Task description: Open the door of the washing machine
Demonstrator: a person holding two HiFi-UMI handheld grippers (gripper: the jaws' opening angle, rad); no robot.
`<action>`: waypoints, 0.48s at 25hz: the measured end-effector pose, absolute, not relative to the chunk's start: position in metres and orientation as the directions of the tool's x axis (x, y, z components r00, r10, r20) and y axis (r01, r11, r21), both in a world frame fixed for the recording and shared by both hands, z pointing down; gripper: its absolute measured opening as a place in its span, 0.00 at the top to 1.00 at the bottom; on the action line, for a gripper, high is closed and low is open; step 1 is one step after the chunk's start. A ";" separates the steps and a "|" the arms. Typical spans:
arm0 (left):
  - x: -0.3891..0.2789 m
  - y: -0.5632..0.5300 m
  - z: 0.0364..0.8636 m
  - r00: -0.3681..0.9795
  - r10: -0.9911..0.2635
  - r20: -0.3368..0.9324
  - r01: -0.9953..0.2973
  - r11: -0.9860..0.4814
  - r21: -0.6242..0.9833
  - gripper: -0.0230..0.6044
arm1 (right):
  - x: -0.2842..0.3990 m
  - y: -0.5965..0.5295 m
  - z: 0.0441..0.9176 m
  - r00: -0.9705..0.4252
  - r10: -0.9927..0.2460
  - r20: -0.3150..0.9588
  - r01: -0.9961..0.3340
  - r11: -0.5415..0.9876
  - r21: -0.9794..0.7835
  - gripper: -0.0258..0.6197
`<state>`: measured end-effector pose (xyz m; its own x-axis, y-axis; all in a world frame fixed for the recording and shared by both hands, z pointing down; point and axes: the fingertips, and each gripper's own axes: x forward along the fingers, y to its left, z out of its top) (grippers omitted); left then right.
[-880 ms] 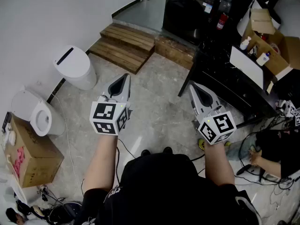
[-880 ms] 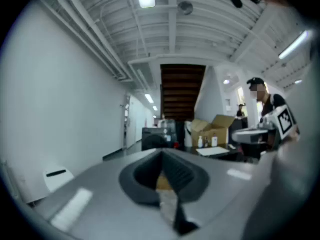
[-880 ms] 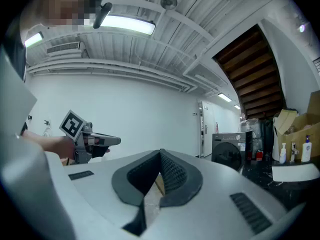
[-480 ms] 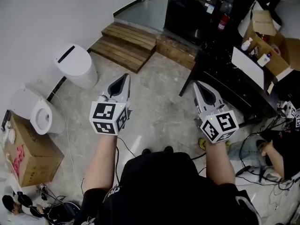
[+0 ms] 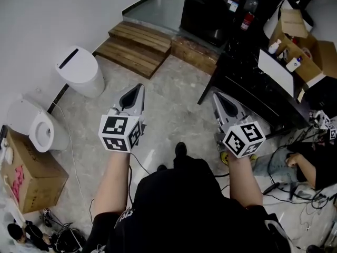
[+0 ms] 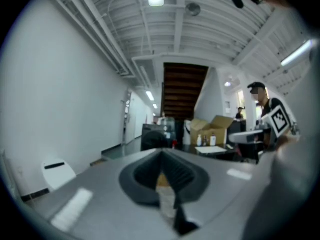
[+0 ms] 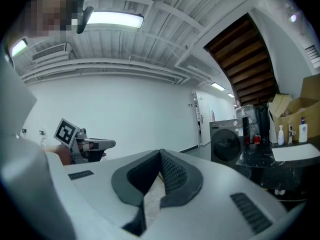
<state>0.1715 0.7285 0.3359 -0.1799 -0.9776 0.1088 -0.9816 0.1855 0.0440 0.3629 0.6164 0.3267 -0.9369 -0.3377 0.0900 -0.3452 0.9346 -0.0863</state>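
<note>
The dark washing machine stands far ahead at the top of the head view, past the wooden steps, with its round door closed. It shows small in the left gripper view and at the right of the right gripper view. My left gripper and right gripper are held out side by side over the floor, pointing toward the machine and well short of it. Both are shut with nothing between the jaws, as the left gripper and right gripper show in their own views.
Wooden steps lie before the machine. A black table with open cardboard boxes runs along the right. Two white toilets and a cardboard box line the left wall. A person sits among cables at right.
One shoe has come forward in front of my body and the floor scene has shifted slightly. Both grippers keep their place side by side and stay shut.
</note>
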 end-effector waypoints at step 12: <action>0.124 0.668 0.337 -0.202 -0.972 0.122 -0.978 0.206 0.024 0.95 | 0.305 0.556 0.343 -0.956 -0.279 0.091 -0.288 0.950 -0.119 0.97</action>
<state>0.1241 0.6683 0.3372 -0.2015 -0.9719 0.1218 -0.9783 0.2059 0.0243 0.3047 0.5561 0.3429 -0.9560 -0.2789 0.0912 -0.2885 0.9501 -0.1187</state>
